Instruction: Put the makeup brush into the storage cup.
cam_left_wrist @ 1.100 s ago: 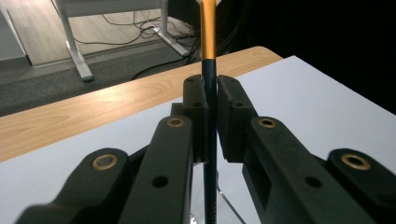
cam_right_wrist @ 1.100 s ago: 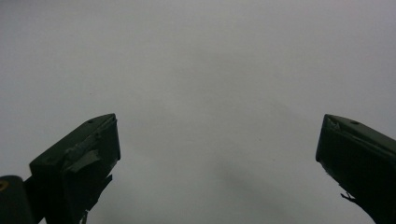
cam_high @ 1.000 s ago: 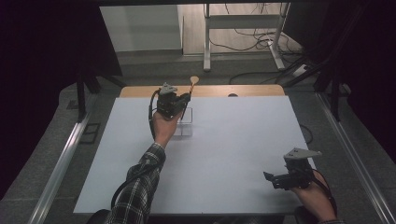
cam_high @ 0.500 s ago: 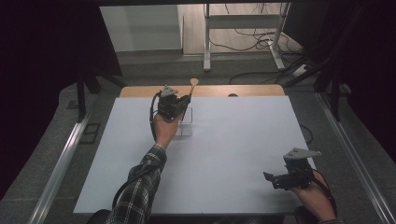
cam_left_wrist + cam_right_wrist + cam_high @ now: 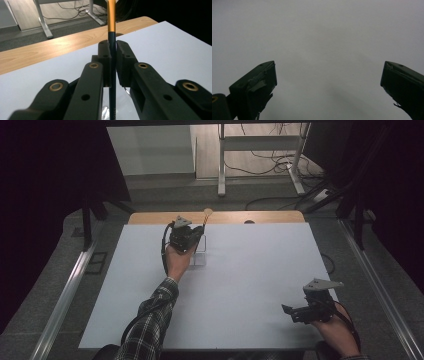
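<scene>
My left gripper is at the far middle of the white table, shut on a thin upright stick. The stick is dark blue where the pads pinch it and orange above. In the high view its pale rounded top end reaches over the wooden strip. Its lower end goes down into a small clear container standing on the table under the gripper. My right gripper rests at the near right corner, jaws wide open with nothing between them, facing bare white tabletop.
A wooden strip runs along the table's far edge. Beyond it are grey floor, metal desk legs and loose cables. Metal rails flank the table on both sides.
</scene>
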Demonstrator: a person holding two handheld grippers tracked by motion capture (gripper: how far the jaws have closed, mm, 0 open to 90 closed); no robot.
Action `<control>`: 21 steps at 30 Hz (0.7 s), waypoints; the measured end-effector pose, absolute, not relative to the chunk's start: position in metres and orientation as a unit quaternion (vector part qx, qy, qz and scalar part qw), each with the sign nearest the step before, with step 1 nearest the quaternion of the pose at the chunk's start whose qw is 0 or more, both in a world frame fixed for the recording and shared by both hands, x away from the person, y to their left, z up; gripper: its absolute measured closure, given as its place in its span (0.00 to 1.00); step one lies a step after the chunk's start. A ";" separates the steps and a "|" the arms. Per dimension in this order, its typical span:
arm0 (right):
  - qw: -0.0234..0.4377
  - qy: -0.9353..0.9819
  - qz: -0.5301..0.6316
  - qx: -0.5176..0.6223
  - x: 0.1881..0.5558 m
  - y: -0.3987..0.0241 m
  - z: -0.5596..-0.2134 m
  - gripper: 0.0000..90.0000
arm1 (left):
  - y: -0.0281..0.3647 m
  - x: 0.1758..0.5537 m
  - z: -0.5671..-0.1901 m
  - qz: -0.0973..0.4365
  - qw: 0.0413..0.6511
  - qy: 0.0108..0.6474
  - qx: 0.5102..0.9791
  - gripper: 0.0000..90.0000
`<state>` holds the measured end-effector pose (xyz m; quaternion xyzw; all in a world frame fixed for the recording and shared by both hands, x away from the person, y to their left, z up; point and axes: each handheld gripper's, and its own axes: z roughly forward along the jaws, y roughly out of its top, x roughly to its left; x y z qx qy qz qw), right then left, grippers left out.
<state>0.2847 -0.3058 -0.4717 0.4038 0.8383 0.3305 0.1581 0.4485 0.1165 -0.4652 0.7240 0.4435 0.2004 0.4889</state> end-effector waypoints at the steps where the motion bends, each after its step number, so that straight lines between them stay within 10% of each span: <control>1: 0.158 0.838 0.330 0.404 0.285 -0.306 -0.472 0.01 | 0.116 0.448 -0.466 0.200 0.489 0.444 0.724 0.92; 18: 0.157 0.839 0.330 0.403 0.285 -0.305 -0.472 0.01 | 0.111 0.444 -0.469 0.214 0.468 0.434 0.740 0.90; 21: 0.157 0.839 0.330 0.402 0.285 -0.305 -0.472 0.01 | 0.111 0.443 -0.467 0.219 0.472 0.435 0.735 0.61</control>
